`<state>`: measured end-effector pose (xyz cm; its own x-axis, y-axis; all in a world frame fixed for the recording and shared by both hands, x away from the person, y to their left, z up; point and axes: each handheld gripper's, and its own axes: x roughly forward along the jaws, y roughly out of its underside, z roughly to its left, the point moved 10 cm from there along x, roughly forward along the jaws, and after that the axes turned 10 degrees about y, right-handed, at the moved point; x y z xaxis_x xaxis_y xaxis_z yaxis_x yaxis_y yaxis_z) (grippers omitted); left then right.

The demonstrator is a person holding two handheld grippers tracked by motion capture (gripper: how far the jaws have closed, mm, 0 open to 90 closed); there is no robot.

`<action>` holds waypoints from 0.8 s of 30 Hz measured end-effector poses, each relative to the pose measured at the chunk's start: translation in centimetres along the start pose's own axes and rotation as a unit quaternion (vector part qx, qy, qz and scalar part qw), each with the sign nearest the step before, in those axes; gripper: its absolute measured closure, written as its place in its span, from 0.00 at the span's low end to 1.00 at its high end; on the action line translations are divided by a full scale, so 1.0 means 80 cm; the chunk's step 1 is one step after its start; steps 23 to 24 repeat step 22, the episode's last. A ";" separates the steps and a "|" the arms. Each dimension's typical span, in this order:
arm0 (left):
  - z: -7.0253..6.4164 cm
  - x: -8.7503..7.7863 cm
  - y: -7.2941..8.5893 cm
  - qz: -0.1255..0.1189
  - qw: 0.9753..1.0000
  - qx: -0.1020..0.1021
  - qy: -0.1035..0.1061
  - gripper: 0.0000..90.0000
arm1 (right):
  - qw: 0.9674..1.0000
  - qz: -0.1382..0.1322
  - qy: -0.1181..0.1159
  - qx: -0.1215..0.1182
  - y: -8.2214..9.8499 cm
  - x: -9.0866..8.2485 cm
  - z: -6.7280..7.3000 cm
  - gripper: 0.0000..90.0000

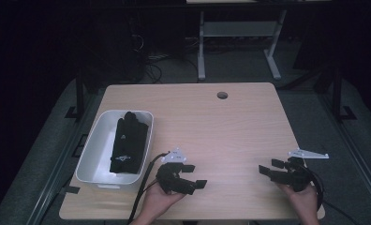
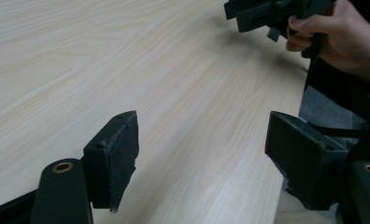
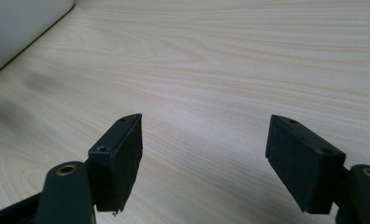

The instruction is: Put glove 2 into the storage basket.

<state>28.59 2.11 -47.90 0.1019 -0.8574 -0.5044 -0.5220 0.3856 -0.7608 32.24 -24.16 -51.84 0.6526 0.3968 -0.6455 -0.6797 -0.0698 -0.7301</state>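
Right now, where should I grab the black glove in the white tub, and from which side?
Probably from straight above, with the left gripper, which is nearer and open. The black glove lies flat along the white tub, whose walls block a level approach. Pinch across its narrower width near the middle.

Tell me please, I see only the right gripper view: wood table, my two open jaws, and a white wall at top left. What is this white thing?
Observer: It is a white bin at the table's left side.
Operator: Is something inside it?
Observer: Yes, black gloves lie inside, reaching almost from the far wall to the near one.
Operator: Where is the other gripper?
Observer: The left gripper is just right of the bin, near the table's front edge, jaws open and nothing between them.
Operator: And mine, from above?
Observer: The right gripper is near the front right corner, pointing left toward the other.
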 end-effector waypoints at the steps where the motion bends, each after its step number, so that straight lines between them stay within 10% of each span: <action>1: 0.000 0.000 0.002 0.001 1.000 -0.003 0.000 0.29 | 1.000 -0.001 0.000 0.000 0.000 0.000 0.000 0.30; 24: -0.003 0.001 0.023 -0.002 1.000 0.002 0.000 0.29 | 0.999 -0.011 0.008 -0.036 0.004 0.000 0.013 0.29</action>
